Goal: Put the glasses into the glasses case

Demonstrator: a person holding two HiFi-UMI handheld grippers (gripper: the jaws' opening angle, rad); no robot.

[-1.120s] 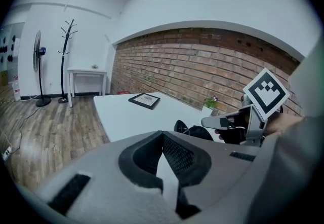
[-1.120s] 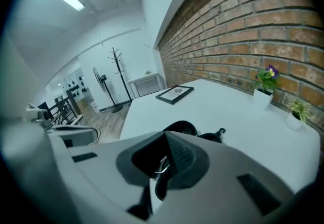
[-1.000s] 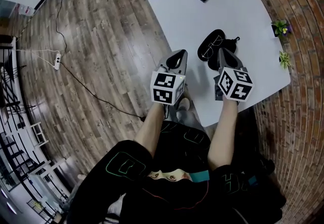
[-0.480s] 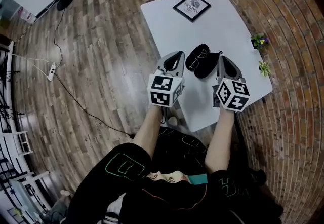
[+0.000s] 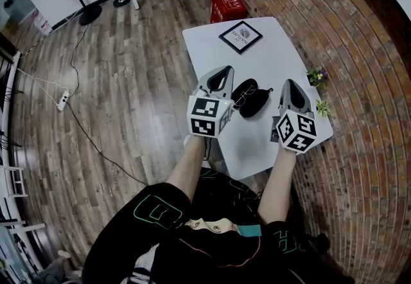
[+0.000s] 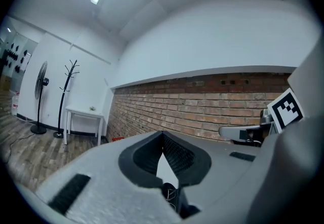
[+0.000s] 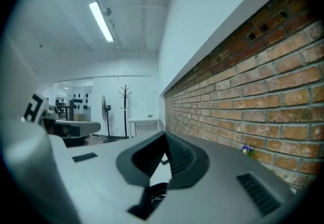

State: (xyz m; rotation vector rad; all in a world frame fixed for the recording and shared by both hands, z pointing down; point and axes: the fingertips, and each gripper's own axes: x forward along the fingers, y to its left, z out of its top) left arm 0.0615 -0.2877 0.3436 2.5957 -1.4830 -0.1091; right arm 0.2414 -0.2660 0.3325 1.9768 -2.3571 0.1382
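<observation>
Left gripper (image 5: 220, 76) is clenched with nothing between its jaws; right gripper (image 5: 290, 88) is likewise clenched and empty. Both are held above the white bench (image 5: 289, 58), one on each side of the black case (image 5: 257, 104), and neither touches it. The case lies open near the bench's middle. The glasses (image 5: 242, 93) seem to rest on its left half, though they show small. Beyond lies a framed print (image 5: 240, 36), and two plants (image 5: 316, 76) stand at the right edge.
</observation>
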